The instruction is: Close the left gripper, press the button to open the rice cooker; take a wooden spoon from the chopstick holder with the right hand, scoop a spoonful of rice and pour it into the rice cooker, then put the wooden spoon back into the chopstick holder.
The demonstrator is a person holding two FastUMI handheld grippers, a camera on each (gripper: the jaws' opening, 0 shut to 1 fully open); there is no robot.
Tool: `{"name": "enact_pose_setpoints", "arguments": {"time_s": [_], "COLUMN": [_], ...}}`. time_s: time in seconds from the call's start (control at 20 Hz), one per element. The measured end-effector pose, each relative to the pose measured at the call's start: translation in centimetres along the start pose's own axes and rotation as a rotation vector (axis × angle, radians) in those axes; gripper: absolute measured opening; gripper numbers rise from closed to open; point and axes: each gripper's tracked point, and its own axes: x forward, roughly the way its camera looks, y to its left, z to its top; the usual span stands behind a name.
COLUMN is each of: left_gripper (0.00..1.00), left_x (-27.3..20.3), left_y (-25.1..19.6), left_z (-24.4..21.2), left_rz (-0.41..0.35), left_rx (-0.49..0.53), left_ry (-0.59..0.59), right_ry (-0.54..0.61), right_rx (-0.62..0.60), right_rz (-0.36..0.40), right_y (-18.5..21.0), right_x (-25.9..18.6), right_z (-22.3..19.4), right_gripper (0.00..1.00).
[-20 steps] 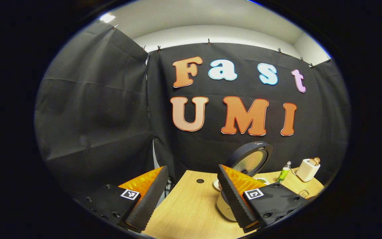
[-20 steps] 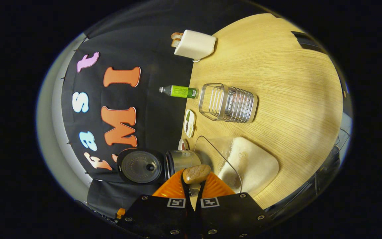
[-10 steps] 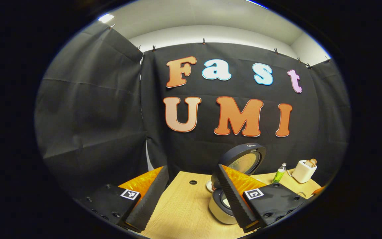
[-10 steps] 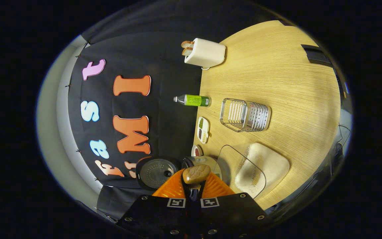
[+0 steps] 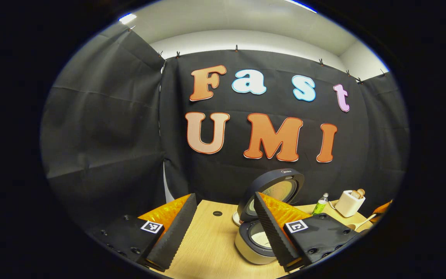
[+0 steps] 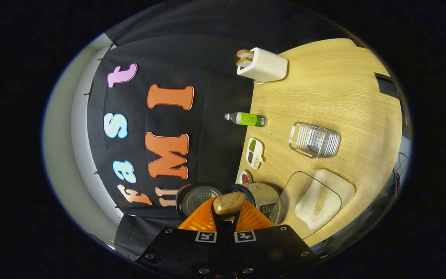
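Along the bottom of the left gripper view, the left gripper [image 5: 223,228] has its two fingers spread wide apart with nothing between them. Behind its right finger the rice cooker [image 5: 252,242] stands on the wooden table [image 5: 207,248], lid [image 5: 273,190] raised upright and the pot open. A green bottle [image 5: 319,204] and a white toaster [image 5: 347,202] sit toward the table's far right corner. A pale spoon bowl [image 5: 356,225] shows at the right edge.

Right gripper view, rolled sideways: the right gripper [image 6: 227,211] is clenched on the wooden spoon [image 6: 229,202], whose rounded end sticks out between the fingers, in front of the open rice cooker [image 6: 259,195]. A clear container of rice [image 6: 318,199] lies just beside the cooker near the table's front edge. The metal chopstick holder [image 6: 315,139] stands apart from it, mid-table. A small divided dish [image 6: 254,153], the bottle [image 6: 246,118] and the toaster [image 6: 263,66] line the table's back edge.
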Motion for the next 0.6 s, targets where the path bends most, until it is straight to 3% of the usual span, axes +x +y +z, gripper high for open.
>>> {"name": "enact_pose_setpoints", "arguments": {"time_s": [0.6], "left_gripper": [0.98], "left_x": [0.6], "left_y": [1.3], "left_z": [-0.5], "left_rz": [-0.005], "left_rx": [0.009], "left_ry": [0.01], "right_ry": [0.011], "right_rx": [-0.036], "right_rz": [0.046], "right_y": [6.7], "right_x": [6.7], "right_z": [-0.4], "right_gripper": [0.02]}}
